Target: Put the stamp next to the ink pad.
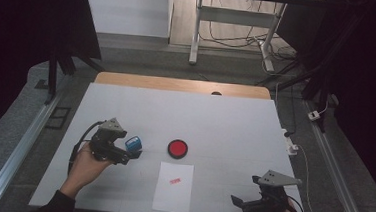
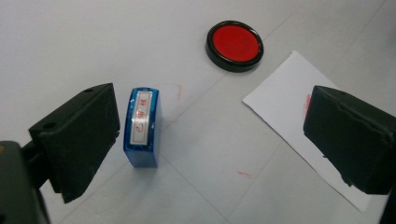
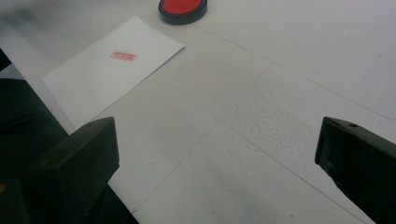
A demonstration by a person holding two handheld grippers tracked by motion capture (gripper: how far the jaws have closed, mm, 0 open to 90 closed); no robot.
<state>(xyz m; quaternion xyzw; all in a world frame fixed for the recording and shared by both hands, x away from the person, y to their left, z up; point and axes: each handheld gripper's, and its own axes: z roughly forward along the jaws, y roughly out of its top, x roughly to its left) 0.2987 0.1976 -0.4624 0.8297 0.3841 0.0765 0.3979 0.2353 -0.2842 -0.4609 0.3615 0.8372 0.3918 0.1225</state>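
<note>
1. Left gripper view: the blue stamp (image 2: 143,127) stands on the bench (image 2: 84,42), just beside one jaw of my wide-open, empty left tool (image 2: 208,140), apparently not touching.
2. I judge closing squarely on its long sides best.
3. Ink pad (image 2: 234,45) and stamped paper (image 2: 299,116) lie near; my right tool (image 3: 215,172), open and empty, waits by the near edge.

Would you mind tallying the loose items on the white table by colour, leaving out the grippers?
Blue: 1, the blue stamp
Red and black: 1, the round red ink pad
White: 1, the sheet of paper bearing a red stamp mark
Total: 3
</note>
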